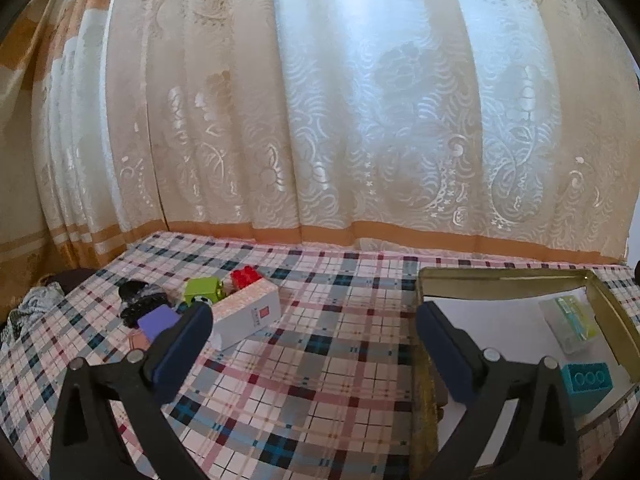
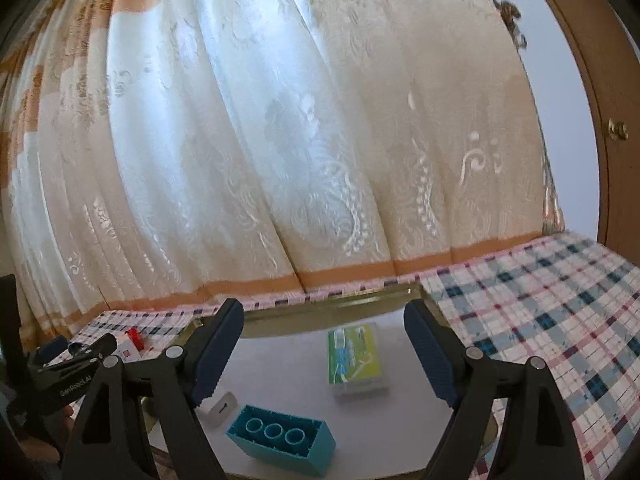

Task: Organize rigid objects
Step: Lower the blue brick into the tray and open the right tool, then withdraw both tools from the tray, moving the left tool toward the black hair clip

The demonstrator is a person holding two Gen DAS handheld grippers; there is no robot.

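My left gripper (image 1: 314, 344) stands wide open over the plaid tablecloth (image 1: 320, 360), nothing between its fingers. To its left lie a white carton (image 1: 246, 318), a green block (image 1: 202, 290), a red brick (image 1: 246, 277), a purple block (image 1: 157, 320) and a black object (image 1: 138, 300). To the right is a gold-rimmed tray (image 1: 500, 276) holding a teal brick (image 1: 588, 384) and a clear green-labelled box (image 1: 570, 322). My right gripper (image 2: 324, 344) hangs open above that tray (image 2: 320, 308), over the teal brick (image 2: 282, 442), the clear box (image 2: 354, 356) and a small white object (image 2: 218, 408).
A patterned curtain (image 1: 340, 120) hangs right behind the table's far edge. A wooden door (image 2: 608, 120) with a brass knob stands at the right. The left gripper's body (image 2: 68, 372) shows at the left edge of the right wrist view. Crumpled cloth (image 1: 28, 312) lies off the table's left side.
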